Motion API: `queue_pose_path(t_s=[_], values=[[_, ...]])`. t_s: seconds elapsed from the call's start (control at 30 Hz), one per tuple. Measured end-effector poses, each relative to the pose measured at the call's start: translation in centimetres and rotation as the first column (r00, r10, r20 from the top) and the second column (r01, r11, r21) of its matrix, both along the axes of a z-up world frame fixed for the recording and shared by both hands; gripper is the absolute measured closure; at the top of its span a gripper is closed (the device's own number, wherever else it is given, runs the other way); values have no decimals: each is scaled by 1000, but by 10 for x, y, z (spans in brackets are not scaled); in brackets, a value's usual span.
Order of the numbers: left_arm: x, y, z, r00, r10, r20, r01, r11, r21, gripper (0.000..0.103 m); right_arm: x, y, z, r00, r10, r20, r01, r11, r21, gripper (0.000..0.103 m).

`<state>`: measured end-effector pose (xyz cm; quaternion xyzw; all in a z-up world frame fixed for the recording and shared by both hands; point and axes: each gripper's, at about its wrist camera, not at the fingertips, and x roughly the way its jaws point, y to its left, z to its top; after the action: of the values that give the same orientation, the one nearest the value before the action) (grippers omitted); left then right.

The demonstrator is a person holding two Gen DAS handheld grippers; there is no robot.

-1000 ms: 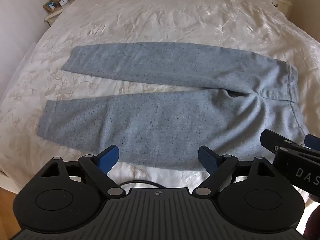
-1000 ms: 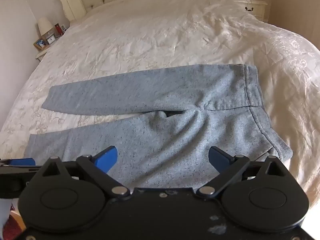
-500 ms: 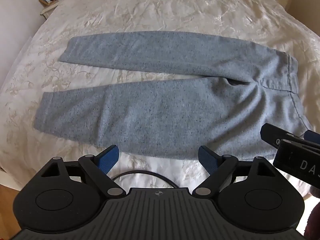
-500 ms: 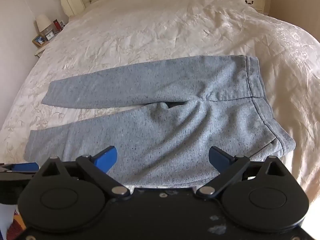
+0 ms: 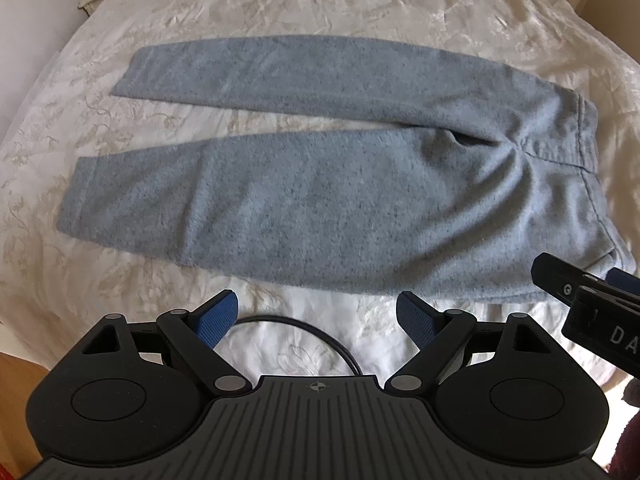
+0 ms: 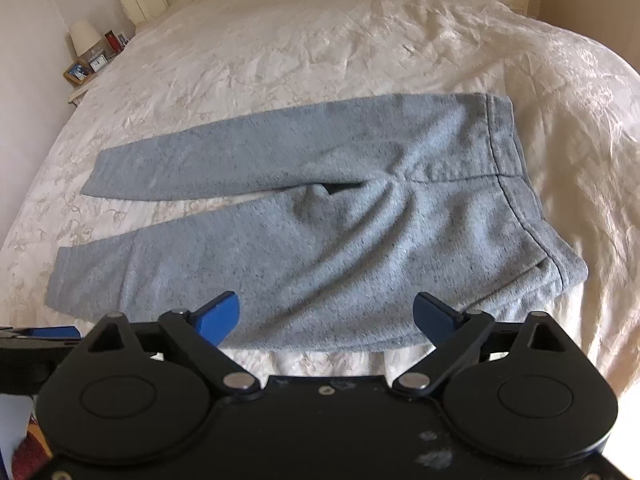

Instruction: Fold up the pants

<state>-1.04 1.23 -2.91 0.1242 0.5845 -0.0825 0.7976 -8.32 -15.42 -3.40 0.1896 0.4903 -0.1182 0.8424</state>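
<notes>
Right gripper [image 5: 600, 304] cut off at edge.

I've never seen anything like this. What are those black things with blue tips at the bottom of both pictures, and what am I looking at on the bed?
Those are two hand-held grippers, simple two-finger tongs that a person carries, one in each hand. Each has a wide-angle camera looking forward along its fingers, so each picture is that tool's own view.

One picture comes from the left gripper, the other from the right gripper. The blue tips are the finger pads. Both pairs stand wide apart and hold nothing.

On the cream bedspread lie grey pants, spread flat and not yet folded, legs pointing left, waistband to the right. Both tools are over the near edge of the pants. A black cable lies on the cover below them. A bedside table stands at far left.
</notes>
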Motion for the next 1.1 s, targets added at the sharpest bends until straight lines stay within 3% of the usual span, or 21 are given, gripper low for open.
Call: queue_pose_path(t_s=[0.27, 0.8, 1.1], values=[[-2, -3, -8, 1000, -23, -12, 24, 999, 27, 16, -3, -12, -23, 999, -9, -36, 9, 1000, 24, 44], [44, 2, -27, 996, -69, -60, 72, 996, 50, 16, 41, 5, -35, 998, -2, -63, 3, 1000, 22, 44], [71, 13, -50, 987, -108, -122, 117, 991, 68, 16, 70, 8, -72, 993, -21, -112, 20, 1000, -12, 49]])
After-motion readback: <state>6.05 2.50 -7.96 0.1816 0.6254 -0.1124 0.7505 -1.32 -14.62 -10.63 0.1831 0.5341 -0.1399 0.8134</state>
